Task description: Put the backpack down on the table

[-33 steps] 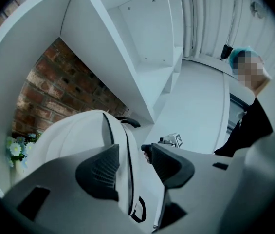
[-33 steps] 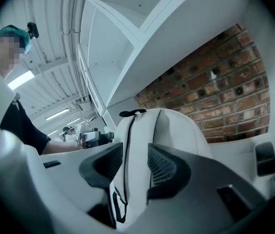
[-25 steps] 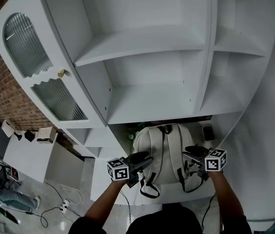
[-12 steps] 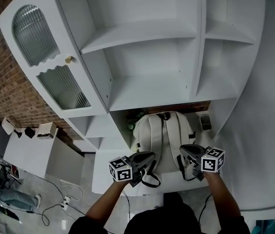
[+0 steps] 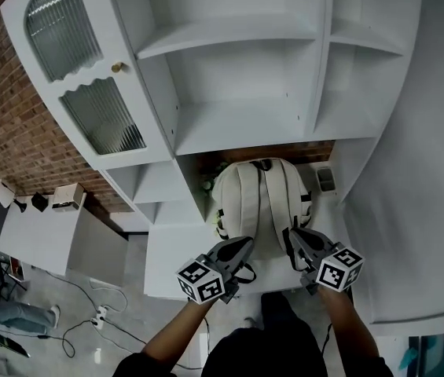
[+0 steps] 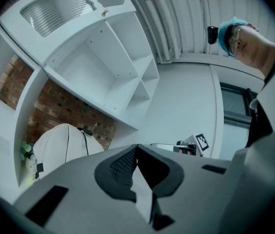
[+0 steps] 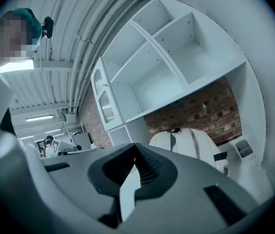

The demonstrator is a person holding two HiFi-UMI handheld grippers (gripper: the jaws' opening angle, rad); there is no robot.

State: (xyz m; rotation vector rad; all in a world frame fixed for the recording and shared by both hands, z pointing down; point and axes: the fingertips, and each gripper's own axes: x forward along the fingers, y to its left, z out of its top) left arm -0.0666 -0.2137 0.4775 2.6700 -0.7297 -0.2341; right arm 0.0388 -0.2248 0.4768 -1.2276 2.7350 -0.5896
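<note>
Backpack (image 5: 257, 203) is standing on the white table (image 5: 166, 259), at the far side under the shelves (image 5: 237, 124), by the brick wall (image 5: 304, 151). My left tongs (image 5: 244, 245) and right tongs (image 5: 293, 235) have just been closing. Both are clamped together with nothing in them, on the backpack's near side.
</note>
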